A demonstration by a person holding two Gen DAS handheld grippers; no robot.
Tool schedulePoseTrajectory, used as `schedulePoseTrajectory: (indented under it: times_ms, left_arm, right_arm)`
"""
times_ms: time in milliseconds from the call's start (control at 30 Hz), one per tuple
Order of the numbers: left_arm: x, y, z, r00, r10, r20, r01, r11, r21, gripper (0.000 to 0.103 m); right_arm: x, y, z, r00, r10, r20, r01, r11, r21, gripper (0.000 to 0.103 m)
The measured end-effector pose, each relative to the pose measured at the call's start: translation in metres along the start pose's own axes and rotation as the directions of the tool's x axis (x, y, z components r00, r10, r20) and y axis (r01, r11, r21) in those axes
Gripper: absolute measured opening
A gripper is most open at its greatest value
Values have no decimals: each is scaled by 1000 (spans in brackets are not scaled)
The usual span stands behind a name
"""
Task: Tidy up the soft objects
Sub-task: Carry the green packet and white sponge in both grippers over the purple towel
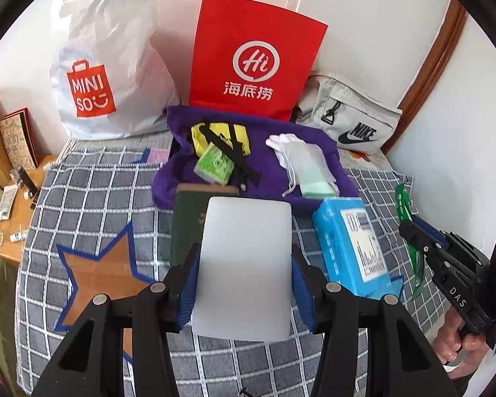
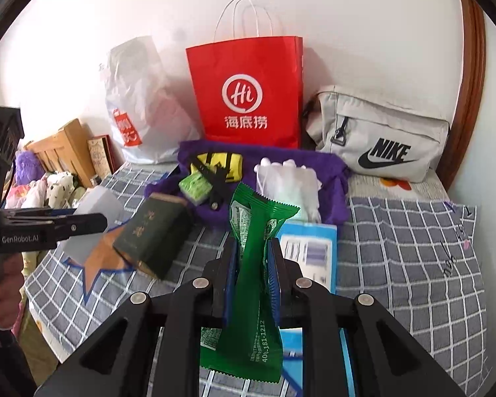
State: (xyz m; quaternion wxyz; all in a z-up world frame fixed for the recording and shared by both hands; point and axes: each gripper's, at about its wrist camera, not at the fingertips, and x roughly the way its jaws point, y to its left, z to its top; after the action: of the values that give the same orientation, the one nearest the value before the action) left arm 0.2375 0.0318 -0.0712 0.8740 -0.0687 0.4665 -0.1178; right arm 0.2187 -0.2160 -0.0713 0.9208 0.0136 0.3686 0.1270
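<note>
Left wrist view: left tongs (image 1: 244, 284) clamped on the white block (image 1: 244, 268), right tongs (image 2: 253, 274) clamped on the green sachet (image 2: 251, 264), both above the bed (image 2: 413, 248); carry level toward the red paper bag (image 2: 248, 92), maintaining grip.

A bed (image 2: 413, 231) covered with a grey-and-white checked blanket (image 1: 92, 195), patterned with a brown, blue-edged star (image 1: 99, 274), carries everything. Along the wall at its far side stand a white Miniso plastic bag (image 1: 105, 76), a red paper bag (image 1: 254, 56) and a grey Nike pouch (image 1: 350, 115), with a purple cloth (image 1: 274, 158) spread just in front of them. Nearer, a dark green booklet (image 2: 152, 235) and a light blue packet (image 1: 350, 248) lie on the blanket, beside the cloth's front edge.
</note>
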Motion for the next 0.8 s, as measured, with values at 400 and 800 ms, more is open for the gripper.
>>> schedulePoseTrajectory:
  times_ms: [400, 800]
  left_arm:
    - [21, 12, 44, 999, 21, 27, -20, 1000, -22, 48]
    - [54, 39, 78, 999, 35, -2, -35, 994, -103, 48]
  right_arm:
    - [37, -15, 50, 1000, 2, 26, -2, 1000, -12, 18]
    - [90, -26, 109, 998, 55, 34, -55, 998, 7, 18]
